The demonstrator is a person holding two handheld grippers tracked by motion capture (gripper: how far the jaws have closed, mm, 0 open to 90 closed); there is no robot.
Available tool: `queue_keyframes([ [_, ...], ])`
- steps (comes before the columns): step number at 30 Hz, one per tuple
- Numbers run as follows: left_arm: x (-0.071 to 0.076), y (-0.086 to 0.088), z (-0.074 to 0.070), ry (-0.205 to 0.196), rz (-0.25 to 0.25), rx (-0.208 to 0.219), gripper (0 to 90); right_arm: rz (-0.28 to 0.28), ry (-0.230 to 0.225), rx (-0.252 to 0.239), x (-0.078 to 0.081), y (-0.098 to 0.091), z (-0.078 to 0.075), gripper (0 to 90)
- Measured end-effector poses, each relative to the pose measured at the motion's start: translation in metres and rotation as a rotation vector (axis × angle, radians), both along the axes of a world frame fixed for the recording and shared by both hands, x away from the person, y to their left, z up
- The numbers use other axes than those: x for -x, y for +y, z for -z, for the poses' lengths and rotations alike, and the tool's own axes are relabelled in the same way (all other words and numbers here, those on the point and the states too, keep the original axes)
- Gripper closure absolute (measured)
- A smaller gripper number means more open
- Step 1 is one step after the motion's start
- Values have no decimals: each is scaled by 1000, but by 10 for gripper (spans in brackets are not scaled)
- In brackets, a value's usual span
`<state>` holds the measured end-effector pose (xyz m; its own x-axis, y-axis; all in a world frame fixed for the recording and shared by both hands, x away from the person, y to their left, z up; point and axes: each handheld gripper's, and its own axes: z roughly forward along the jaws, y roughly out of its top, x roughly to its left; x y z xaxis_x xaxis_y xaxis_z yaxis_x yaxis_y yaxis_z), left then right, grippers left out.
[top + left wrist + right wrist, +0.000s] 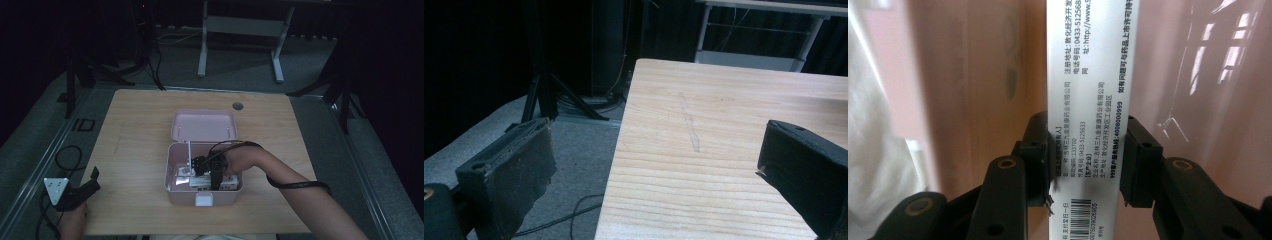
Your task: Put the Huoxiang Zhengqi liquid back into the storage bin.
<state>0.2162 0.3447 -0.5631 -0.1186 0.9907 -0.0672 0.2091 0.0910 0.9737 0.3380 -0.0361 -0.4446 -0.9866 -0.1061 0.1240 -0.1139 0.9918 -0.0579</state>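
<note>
- White printed carton [1088, 100]: narrow med-type box w/ barcode + small print, sits inside the open pink case [172, 172], toward its front half. In the right gripper view it runs lengthwise up between the jaws, pink case surface behind it.
- R gripper [1087, 167]: jaws clamped on the carton's two long sides, pads flush to the card, no gap visible. In the high view the R gripper [214, 175] is down inside the case, forearm coming in from the lower right, cable looped over the wrist.
- Step, my read: carton is either just being set into the case or just gripped to lift out; can't tell which from a single moment. Grip itself looks firm.
- Case contents: other white stuff around the carton, something soft/white at the left edge of the right gripper view, can't ID it. Lid [203, 125] is flipped back flat behind the case, white latch [204, 200] at the front wall.
- Next move needs: keep the carton square to the walls, move straight vertical so it doesn't snag the neighbours or the rim; thin card, so no extra squeeze.
- L gripper [654, 165]: jaws spread wide, holding nothing, parked at the table [724, 110] front-left corner; well apart from the case. L gripper [80, 192] idle in the high view too.
- L side prob needed later to steady the case or fold the lid.
</note>
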Motion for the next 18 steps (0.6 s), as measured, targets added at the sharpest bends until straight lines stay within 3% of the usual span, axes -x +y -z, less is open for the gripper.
queue_keyframes([
  [10, 0, 0, 0, 3, 1, -3, 21, 16, 9, -13, -2, -3, 6, 611],
  [18, 0, 0, 0, 3, 2, 0, 21, 9, 21, -11, -3, -6, 0, 517],
])
